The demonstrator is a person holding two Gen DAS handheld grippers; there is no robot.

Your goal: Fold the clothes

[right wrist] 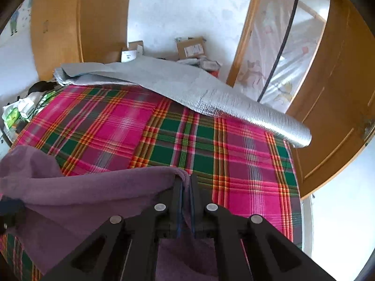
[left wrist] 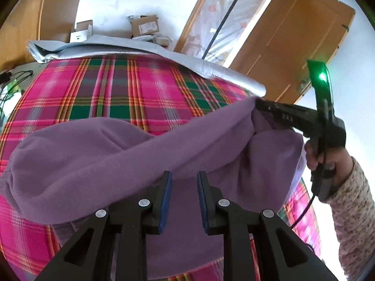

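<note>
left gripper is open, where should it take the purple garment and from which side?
Probably the raised fold edge of the purple garment just beyond the open left gripper. Come straight forward and pinch across it: the right gripper already clamps the far corner, so that edge hangs lifted off the plaid cloth.

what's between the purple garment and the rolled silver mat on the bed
Only bare plaid bedcover separates the purple garment from the silver mat, clearest in the right wrist view.
</note>
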